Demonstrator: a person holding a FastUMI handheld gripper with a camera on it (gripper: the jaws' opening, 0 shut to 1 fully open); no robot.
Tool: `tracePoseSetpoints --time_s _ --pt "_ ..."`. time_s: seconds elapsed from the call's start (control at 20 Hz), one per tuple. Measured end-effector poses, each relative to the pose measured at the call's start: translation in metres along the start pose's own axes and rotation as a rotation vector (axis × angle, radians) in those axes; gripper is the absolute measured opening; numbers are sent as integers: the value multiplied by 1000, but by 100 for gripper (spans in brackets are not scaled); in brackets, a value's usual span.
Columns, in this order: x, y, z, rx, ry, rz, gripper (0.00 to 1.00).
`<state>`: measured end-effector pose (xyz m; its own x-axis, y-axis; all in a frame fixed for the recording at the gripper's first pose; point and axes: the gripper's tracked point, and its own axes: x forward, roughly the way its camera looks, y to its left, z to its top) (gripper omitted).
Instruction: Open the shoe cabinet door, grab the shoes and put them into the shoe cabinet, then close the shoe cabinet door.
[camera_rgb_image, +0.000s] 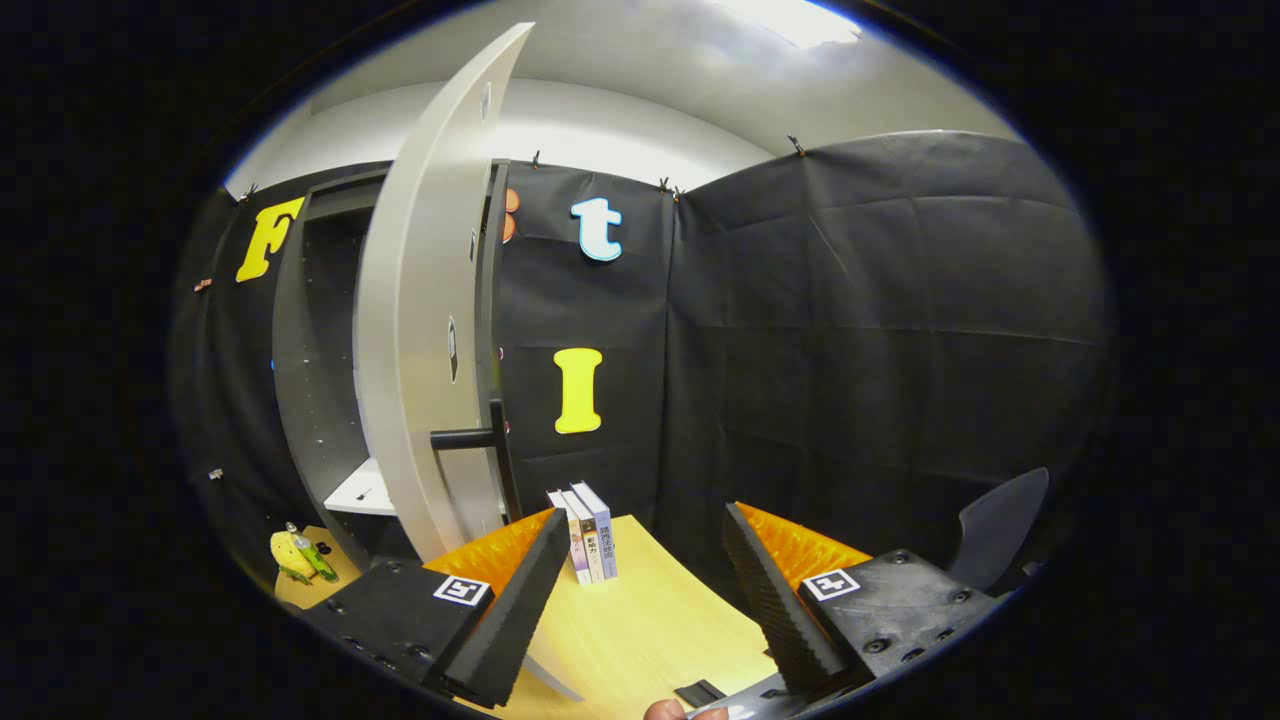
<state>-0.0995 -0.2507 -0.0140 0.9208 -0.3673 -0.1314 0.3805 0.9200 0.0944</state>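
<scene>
Gripper fingers spreading wide, gripping nothing, hovering over table. Cabinet door standing open ahead-left, cabinet behind it. Books standing upright just beyond fingers.

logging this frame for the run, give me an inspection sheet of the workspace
surface: light wooden table, bare ahead of the fingers
job's things: shoe cabinet, its door swung open, dark handle on the door, white shelf inside; shoes: nothing seen
clutter: three upright books beyond the fingers; yellow toy low by the cabinet
grippers: gripper open, holding nothing
cables: nothing seen
surroundings: black cloth wall, dark chair back, a fingertip at the bottom
</scene>
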Motion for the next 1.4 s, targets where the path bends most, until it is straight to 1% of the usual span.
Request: tracePoseSetpoints --time_s 0.05,0.15,0.4,0.75,1.05,1.4 --pt "3 3 2 4 -1 6 96" --pt "2 8 0 11 5 21 96" --pt "6 21 7 32 20 29 97" --pt "-25 86 -5 31 32 107 97" --pt "-39 156 -12 40 46 218 97" --pt "-40 254 -22 26 54 394 97"
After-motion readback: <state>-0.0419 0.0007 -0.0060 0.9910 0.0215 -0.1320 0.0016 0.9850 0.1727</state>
